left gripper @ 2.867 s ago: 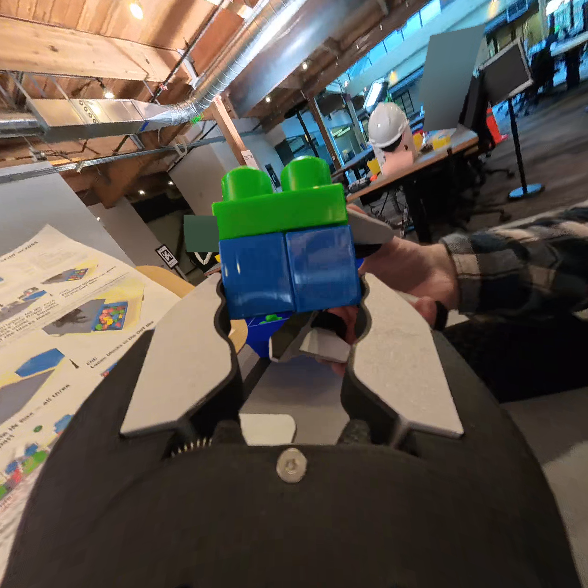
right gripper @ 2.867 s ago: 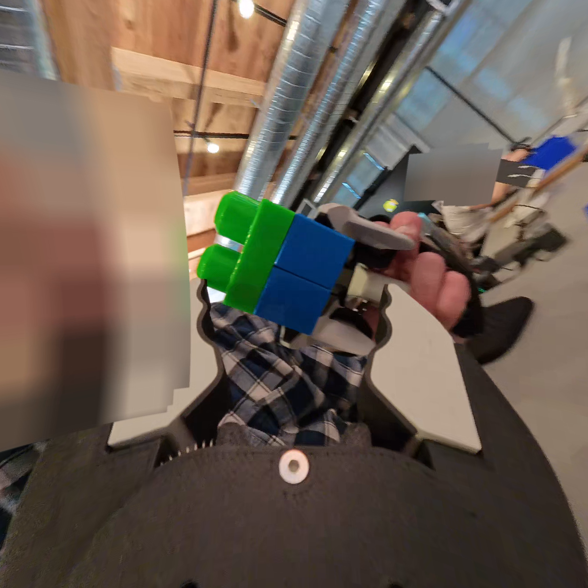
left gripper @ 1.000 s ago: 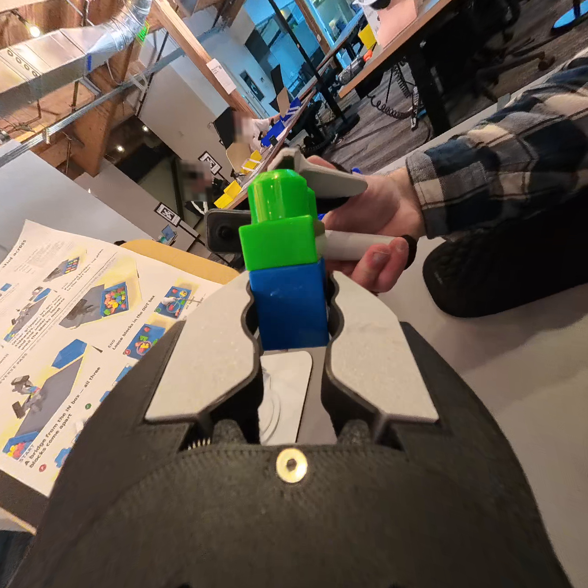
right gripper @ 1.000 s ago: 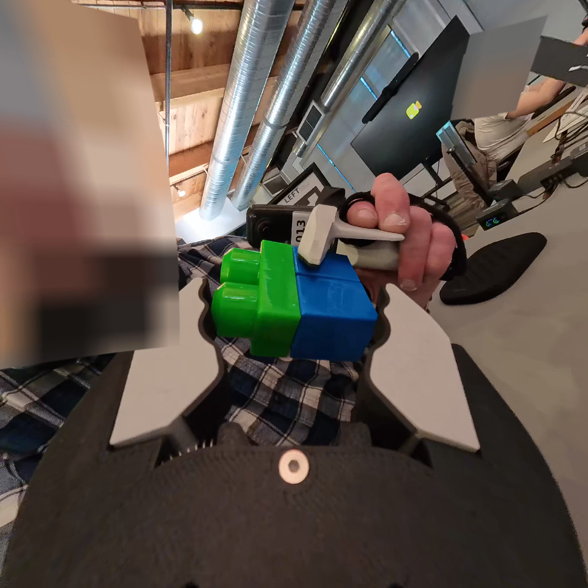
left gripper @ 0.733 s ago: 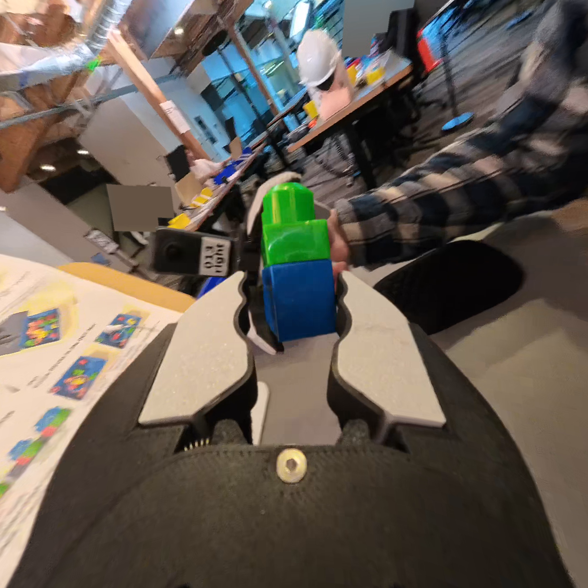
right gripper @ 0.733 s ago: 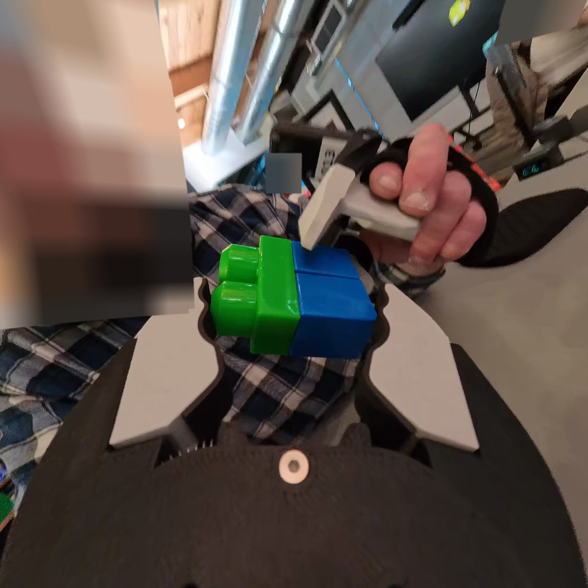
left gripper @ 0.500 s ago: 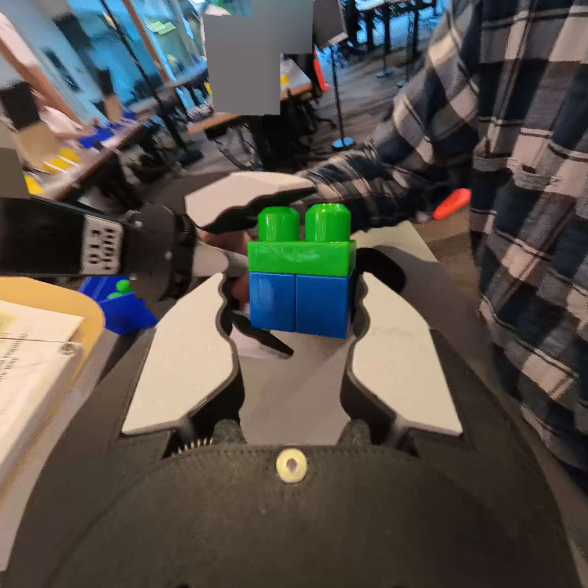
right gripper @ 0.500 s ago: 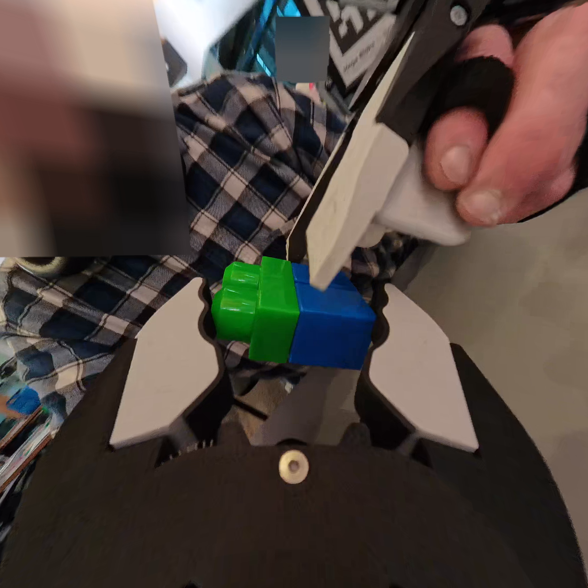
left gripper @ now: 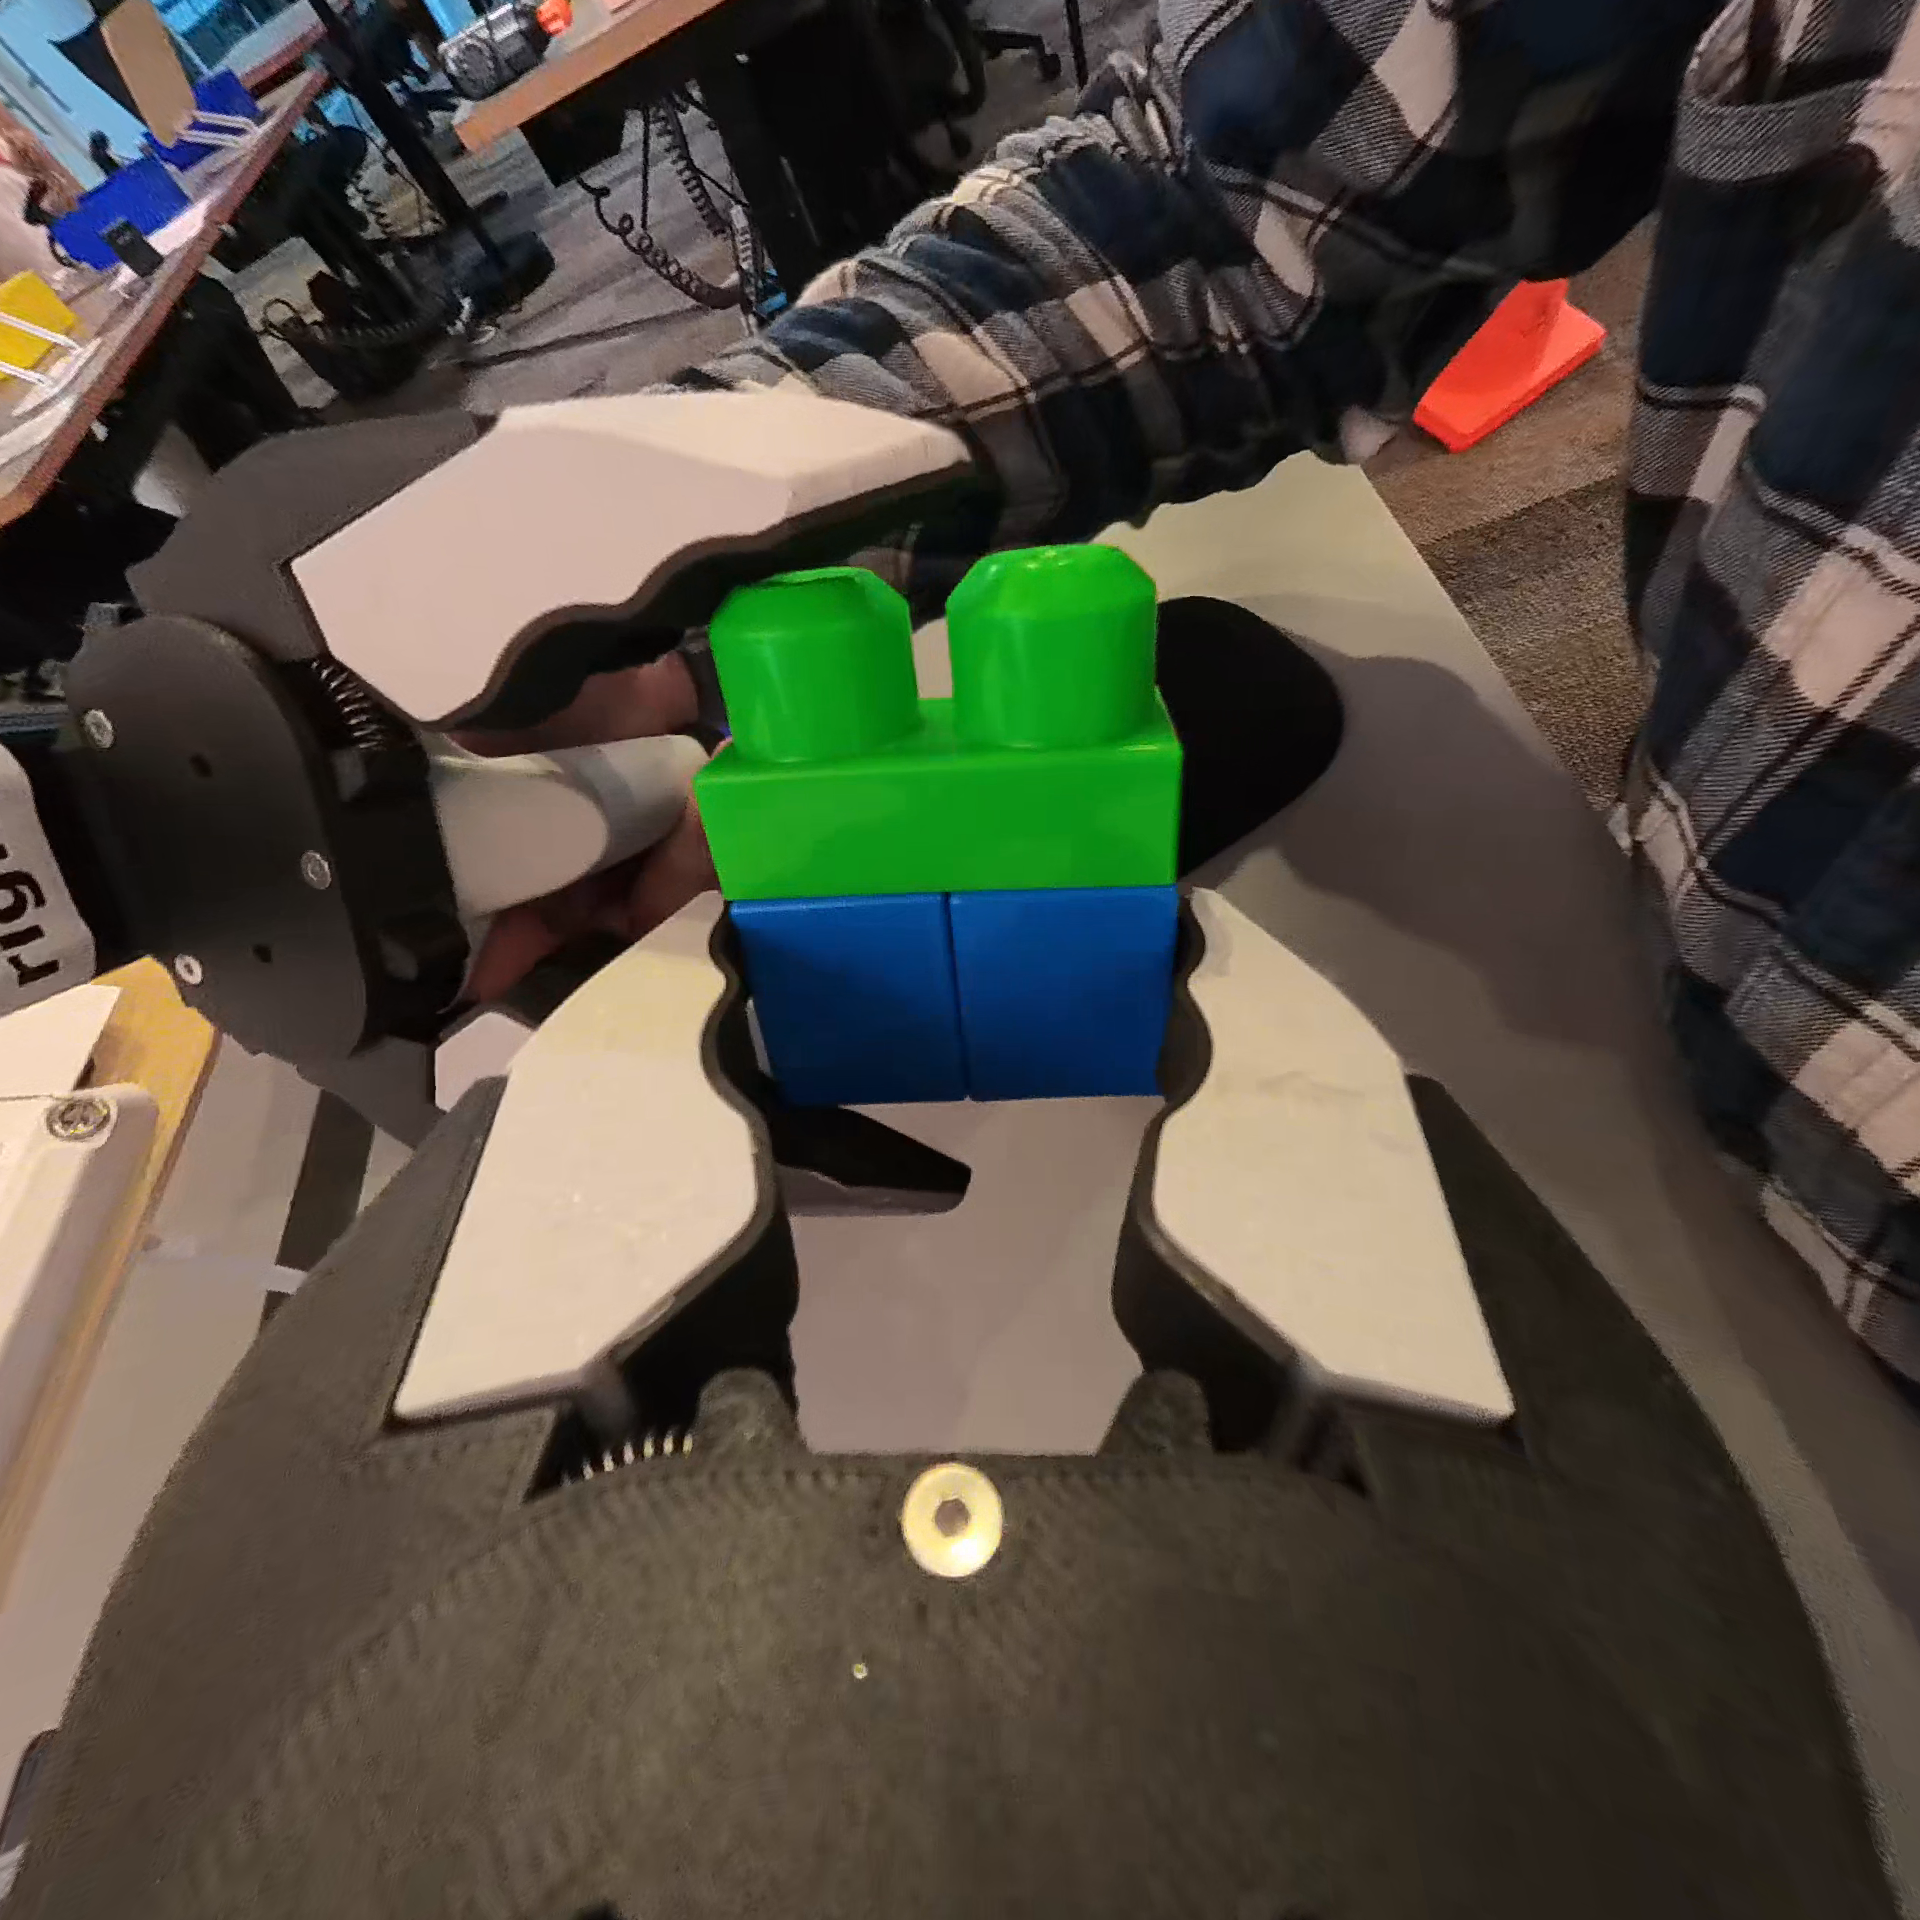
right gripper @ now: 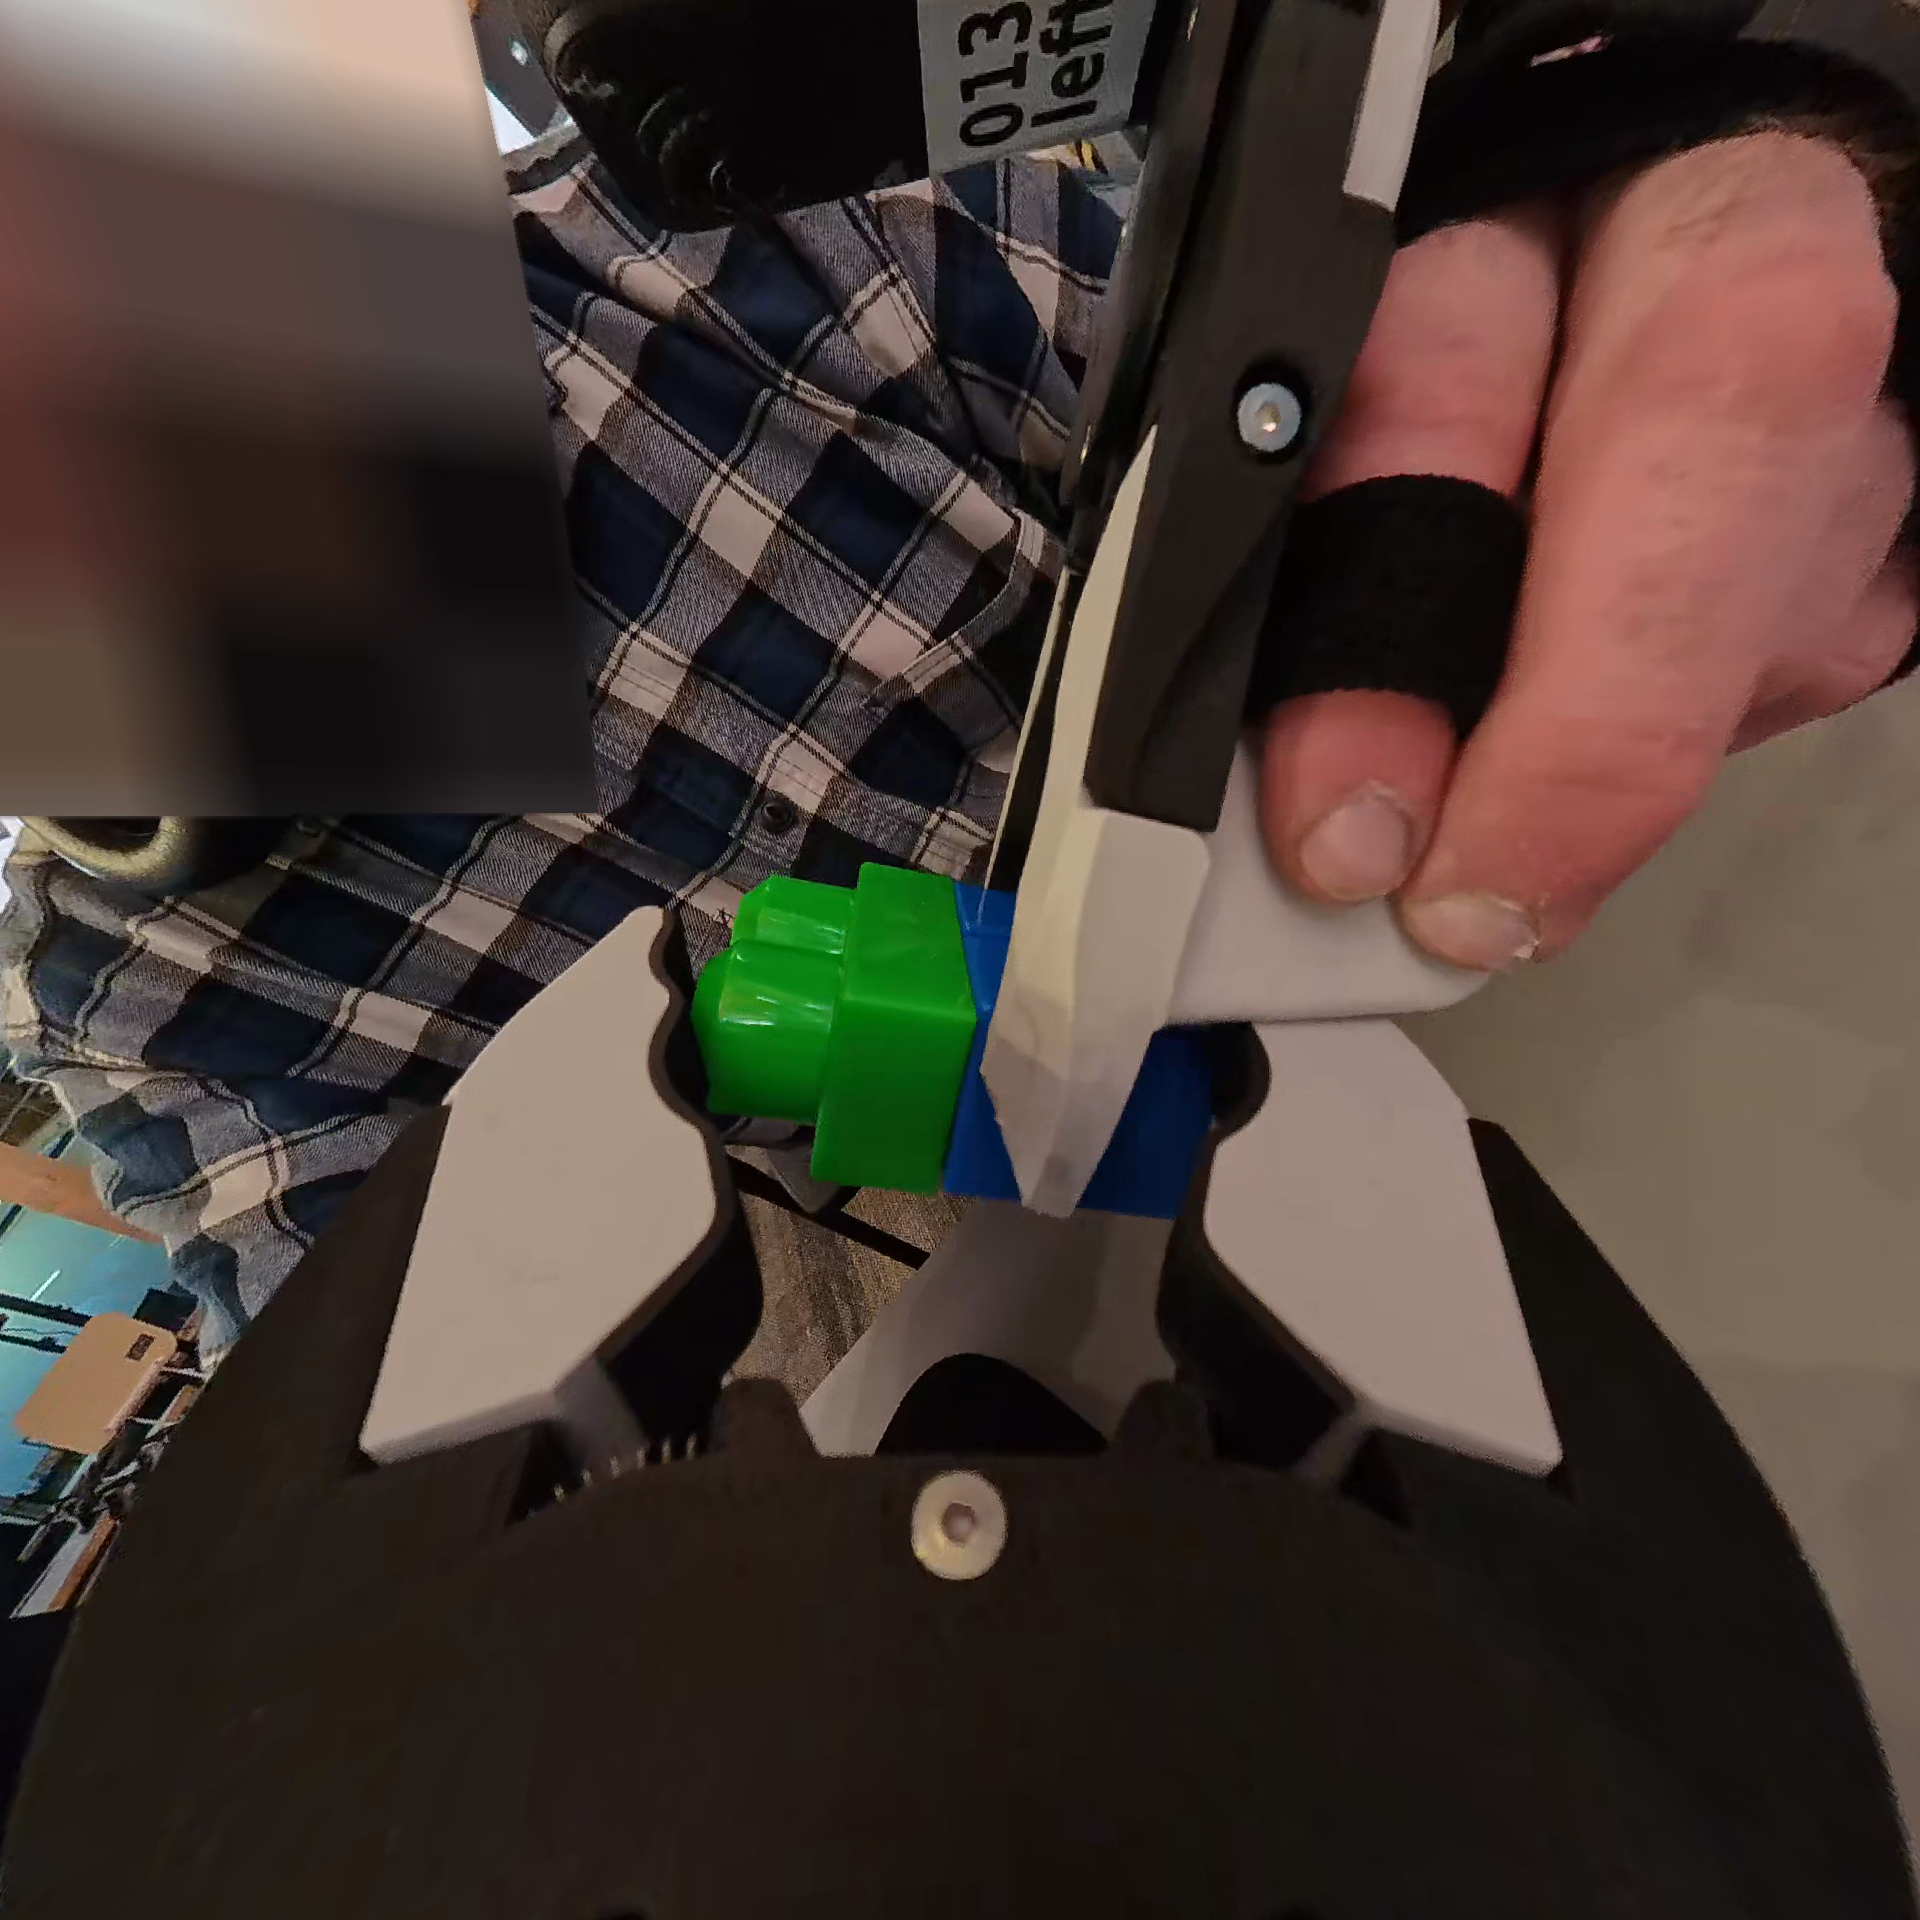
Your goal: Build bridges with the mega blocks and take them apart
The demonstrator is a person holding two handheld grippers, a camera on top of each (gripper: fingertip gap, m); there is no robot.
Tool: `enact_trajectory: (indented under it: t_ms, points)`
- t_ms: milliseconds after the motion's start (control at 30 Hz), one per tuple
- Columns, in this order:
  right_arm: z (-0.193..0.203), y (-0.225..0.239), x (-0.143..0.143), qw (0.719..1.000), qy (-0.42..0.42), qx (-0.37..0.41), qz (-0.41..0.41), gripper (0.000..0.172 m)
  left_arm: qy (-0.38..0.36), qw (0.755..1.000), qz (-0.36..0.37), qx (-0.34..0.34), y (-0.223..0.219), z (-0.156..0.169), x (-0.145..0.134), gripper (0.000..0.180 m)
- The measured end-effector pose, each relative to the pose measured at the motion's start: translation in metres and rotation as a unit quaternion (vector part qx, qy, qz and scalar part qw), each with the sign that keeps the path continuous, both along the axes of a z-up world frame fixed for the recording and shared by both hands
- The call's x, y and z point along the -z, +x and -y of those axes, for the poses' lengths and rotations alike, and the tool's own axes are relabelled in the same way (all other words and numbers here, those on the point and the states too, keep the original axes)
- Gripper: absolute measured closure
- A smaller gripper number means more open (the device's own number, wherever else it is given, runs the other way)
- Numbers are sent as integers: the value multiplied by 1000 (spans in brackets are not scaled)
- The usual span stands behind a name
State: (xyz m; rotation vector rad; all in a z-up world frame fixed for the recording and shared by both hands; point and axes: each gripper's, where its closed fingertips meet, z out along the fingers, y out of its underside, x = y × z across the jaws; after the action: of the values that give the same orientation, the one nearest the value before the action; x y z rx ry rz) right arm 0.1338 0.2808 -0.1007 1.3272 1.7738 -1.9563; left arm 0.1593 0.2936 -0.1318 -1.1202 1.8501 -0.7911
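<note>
Small block bridge held between two hand-held grippers above a pale grey tabletop point(left gripper: 1382, 582).

Item: one glossy green two-stud plastic block point(left gripper: 940, 800) seated across two glossy blue single plastic blocks point(left gripper: 956, 997) set side by side, touching. Left gripper point(left gripper: 956, 997): grey-faced fingers with black edges, pinching the blue pair from both sides, pads pressed to the outer walls; green block stands clear above the fingertips. Right gripper point(right gripper: 961, 1039): jaws set wide and closed along the stack's length, left pad against the green studs, right pad at the blue base; how firmly they press is unclear. Right gripper's upper finger point(left gripper: 582, 540) lies over the green studs in the left wrist view. Surroundings: a person's plaid shirt sleeve point(left gripper: 1091, 260) on the far side; orange wedge-shaped object point(left gripper: 1507, 364) on the floor, far right; black oval pad point(left gripper: 1247, 748) on the tabletop behind the blocks.
</note>
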Motion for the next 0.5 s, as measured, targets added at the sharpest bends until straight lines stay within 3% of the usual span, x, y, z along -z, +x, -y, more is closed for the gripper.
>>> enact_trajectory:
  t_ms: [133, 267, 333, 400, 500]
  points:
    - [-10, -4, -7, 999, -15, 36, -8, 68, -12, 999, 32, -23, 0, -7, -6, 106]
    - [-51, -6, -14, 979, 52, 190, -60, 48, -168, 974, 150, -25, -14, -17, -36, 106]
    - [-82, -7, -20, 921, 184, 319, -124, 36, -259, 940, 220, -19, -25, -26, -50, 106]
    - [-95, -1, -29, 845, 331, 390, -156, 38, -354, 893, 277, 13, -36, -32, -61, 106]
    - [-97, -2, -40, 687, 563, 422, -182, 32, -444, 833, 326, 48, -46, -42, -68, 106]
